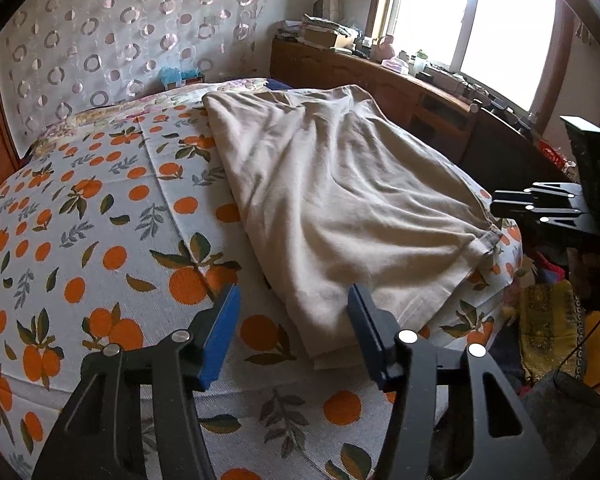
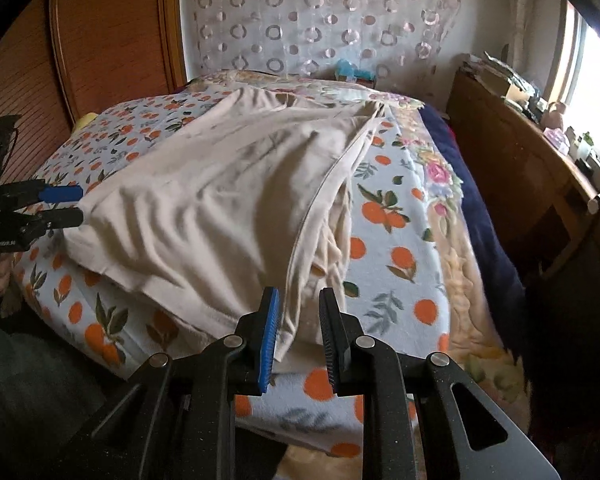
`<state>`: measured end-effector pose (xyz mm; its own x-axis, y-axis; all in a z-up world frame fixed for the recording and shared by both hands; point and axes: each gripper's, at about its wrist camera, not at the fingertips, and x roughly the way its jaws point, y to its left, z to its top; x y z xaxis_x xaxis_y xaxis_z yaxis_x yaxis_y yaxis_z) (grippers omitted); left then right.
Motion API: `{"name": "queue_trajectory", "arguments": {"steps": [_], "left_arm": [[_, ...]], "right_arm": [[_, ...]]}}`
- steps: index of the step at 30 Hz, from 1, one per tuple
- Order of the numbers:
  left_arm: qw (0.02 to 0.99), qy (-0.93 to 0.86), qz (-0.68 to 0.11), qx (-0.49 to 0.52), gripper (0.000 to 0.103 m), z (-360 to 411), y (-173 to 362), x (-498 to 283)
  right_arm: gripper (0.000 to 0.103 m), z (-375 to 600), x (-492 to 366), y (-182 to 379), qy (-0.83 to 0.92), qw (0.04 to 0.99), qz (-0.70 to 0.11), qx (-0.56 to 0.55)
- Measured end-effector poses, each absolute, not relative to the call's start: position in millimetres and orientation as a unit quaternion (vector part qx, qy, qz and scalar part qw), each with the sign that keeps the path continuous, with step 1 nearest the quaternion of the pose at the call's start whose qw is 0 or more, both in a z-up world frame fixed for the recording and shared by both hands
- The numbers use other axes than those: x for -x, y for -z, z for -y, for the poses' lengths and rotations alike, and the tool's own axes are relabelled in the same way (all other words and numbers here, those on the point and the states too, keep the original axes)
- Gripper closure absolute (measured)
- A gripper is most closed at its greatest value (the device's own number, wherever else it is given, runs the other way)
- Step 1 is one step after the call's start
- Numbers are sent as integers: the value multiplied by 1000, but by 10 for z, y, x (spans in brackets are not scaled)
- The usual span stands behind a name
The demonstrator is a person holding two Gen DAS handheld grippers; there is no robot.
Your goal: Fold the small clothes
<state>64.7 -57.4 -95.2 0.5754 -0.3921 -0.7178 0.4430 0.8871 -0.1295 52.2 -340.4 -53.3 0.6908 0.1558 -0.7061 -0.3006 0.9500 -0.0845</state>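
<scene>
Both claws sit at the near edge of the cloth (image 1: 340, 200), a beige garment spread across the bed (image 1: 80, 220) with its orange-print cover. Left claw (image 1: 292, 312) gapes wide, one finger on the hem, gripping nothing. Right claw (image 2: 298, 312) stands narrowly parted around a folded edge, not pinching it. Only the right view shows the piled fold along the cloth's right side; only the left view shows the window (image 1: 480, 20). Each camera catches the other claw at the cloth's far corner
</scene>
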Motion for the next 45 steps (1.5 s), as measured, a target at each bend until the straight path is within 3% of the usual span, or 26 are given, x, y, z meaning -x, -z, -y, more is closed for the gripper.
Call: {"name": "queue_trajectory", "arguments": {"steps": [8, 9, 11, 12, 13, 14, 19, 28, 31, 33, 36, 45], "left_arm": [[884, 236, -402, -29, 46, 562, 978, -650], [884, 238, -403, -28, 46, 573, 979, -651], [879, 249, -407, -23, 56, 585, 993, -647], [876, 255, -410, -21, 64, 594, 1004, -644], [872, 260, -414, -21, 80, 606, 1019, -639], [869, 262, -420, -23, 83, 626, 1033, -639], [869, 269, -415, -25, 83, 647, 963, -570], [871, 258, -417, -32, 83, 653, 975, -558], [871, 256, -419, -30, 83, 650, 990, -574], [871, 254, -420, -29, 82, 647, 998, -588], [871, 250, -422, -32, 79, 648, 1008, -600], [871, 248, -422, -32, 72, 636, 1036, -633]], "right_arm": [[83, 3270, -596, 811, -143, 908, -385, 87], [95, 3265, -600, 803, -152, 907, -384, 86], [100, 3259, -568, 784, -158, 907, -379, 94], [100, 3261, -545, 765, -159, 907, -376, 97], [100, 3273, -504, 725, -161, 910, -371, 98], [101, 3296, -455, 672, -161, 913, -363, 98], [101, 3398, -322, 516, -140, 921, -348, 108], [101, 3390, -362, 727, -134, 912, -377, 87], [87, 3401, -407, 727, -120, 915, -375, 92], [70, 3385, -446, 761, -110, 914, -378, 94], [58, 3389, -492, 808, -108, 913, -384, 86], [56, 3395, -544, 868, -134, 909, -388, 72]]}}
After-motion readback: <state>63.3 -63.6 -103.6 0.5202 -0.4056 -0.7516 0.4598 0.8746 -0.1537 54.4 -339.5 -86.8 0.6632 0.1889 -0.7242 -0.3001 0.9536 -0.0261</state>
